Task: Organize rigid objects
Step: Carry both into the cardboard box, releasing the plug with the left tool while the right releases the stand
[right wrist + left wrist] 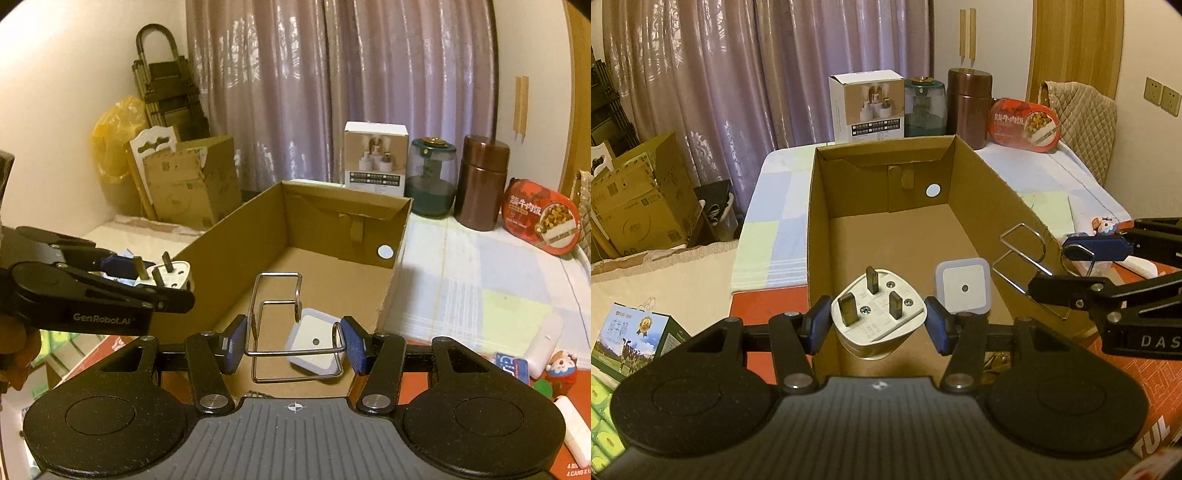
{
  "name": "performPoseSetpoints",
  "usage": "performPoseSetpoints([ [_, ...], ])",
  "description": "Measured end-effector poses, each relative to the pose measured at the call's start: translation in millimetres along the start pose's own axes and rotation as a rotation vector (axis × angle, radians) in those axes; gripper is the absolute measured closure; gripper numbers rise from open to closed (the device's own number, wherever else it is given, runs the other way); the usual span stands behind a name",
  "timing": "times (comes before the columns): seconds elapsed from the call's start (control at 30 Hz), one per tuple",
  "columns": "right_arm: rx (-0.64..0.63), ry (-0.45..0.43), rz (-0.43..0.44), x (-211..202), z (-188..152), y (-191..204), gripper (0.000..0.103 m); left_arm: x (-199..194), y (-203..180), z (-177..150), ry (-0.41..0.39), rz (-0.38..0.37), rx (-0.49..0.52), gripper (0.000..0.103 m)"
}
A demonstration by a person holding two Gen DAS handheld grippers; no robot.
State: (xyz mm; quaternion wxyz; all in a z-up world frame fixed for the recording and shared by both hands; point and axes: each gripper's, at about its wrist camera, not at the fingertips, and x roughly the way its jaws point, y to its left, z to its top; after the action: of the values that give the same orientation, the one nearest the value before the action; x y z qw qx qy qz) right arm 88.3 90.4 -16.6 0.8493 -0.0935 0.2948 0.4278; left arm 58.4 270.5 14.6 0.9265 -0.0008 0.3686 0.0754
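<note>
My left gripper point(878, 325) is shut on a white three-pin plug adapter point(877, 314), prongs up, over the near end of an open cardboard box point(979, 162). My right gripper point(293, 345) is shut on a bent wire rack point(280, 321), also over the box's near end. A white square night light point(964, 287) lies on the box floor, visible through the wire rack point(1023, 254) in the right wrist view as the night light point(314, 341). The right gripper point(1071, 273) appears at the right of the left wrist view; the left gripper point(147, 280) with the plug adapter point(170, 275) shows at the left of the right wrist view.
Behind the box stand a white product box point(866, 107), a teal jar point(925, 107), a brown canister point(969, 107) and a red food tin point(1025, 125). Small figurines and white items point(554, 365) lie on the red surface at right. Cardboard cartons point(639, 199) stand at left.
</note>
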Motion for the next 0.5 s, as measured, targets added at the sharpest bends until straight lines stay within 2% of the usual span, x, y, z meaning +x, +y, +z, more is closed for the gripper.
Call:
performPoseSetpoints([
  [0.17, 0.006, 0.006, 0.003, 2, 0, -1, 0.052, 4, -1, -2, 0.016, -0.003, -0.001, 0.054],
  [0.5, 0.008, 0.015, 0.0, 3, -3, -3, 0.052, -12, 2, 6, -0.036, 0.031, -0.019, 0.054],
])
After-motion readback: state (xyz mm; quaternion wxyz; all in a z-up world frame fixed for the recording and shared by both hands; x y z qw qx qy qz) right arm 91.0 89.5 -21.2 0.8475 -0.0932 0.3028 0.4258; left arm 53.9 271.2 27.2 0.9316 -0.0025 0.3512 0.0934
